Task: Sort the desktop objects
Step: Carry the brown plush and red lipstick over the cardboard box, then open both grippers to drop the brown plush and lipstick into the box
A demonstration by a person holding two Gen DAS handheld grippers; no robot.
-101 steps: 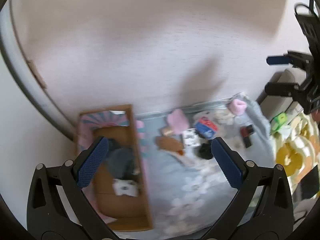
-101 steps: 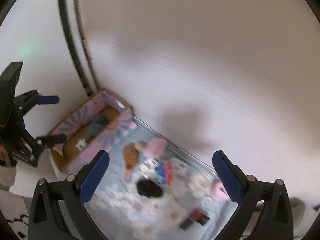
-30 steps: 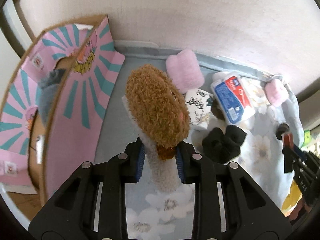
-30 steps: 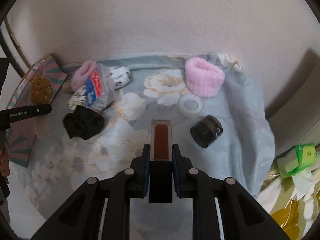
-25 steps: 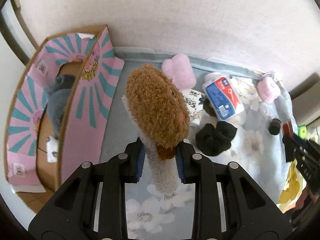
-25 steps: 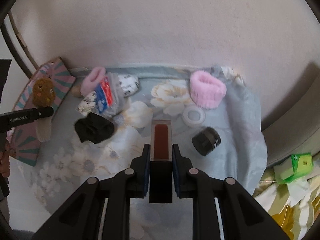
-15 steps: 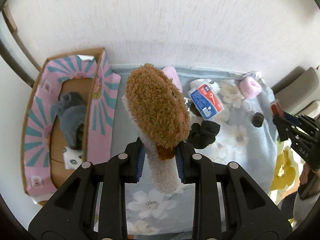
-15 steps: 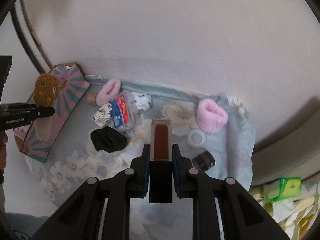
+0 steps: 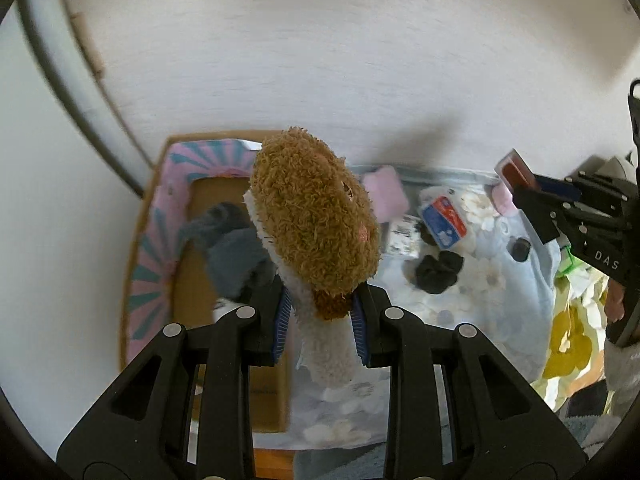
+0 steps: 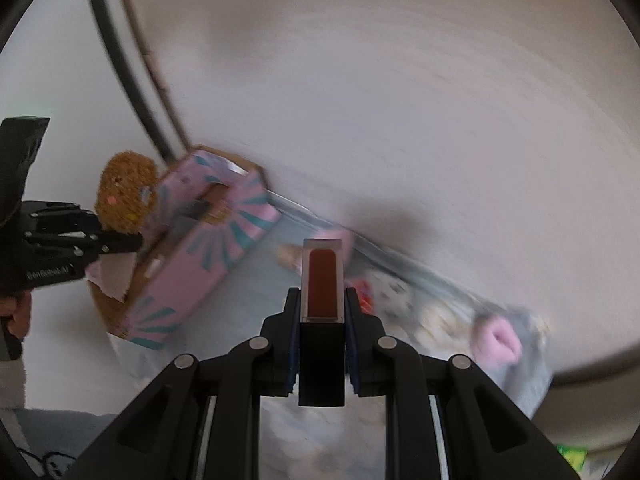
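Observation:
My left gripper [image 9: 320, 320] is shut on a brown plush toy [image 9: 316, 224] with a cream handle, held high over the edge of the pink and teal cardboard box [image 9: 154, 248]. In the box lie grey cloth items [image 9: 232, 252]. My right gripper [image 10: 322, 320] is shut on a dark red lip gloss tube [image 10: 322, 280] with a black cap, high above the flowered cloth [image 10: 248, 292]. The right wrist view also has the plush toy [image 10: 124, 196] and the box [image 10: 208, 240] at its left. In the left wrist view the tube [image 9: 516, 172] hangs at the right.
On the flowered cloth [image 9: 472, 296] lie a black scrunchie [image 9: 438, 272], a blue and red packet [image 9: 444, 216], a pink cloth [image 9: 386, 196], a small black jar [image 9: 520, 248] and a pink wristband [image 10: 500, 340]. A white wall stands behind. Yellow-patterned fabric [image 9: 568, 340] lies at the right.
Both grippers have risen with their loads and the table looks smaller. The left one has come over the box edge. The right one has swung left towards the box and rolled; its view is blurred.

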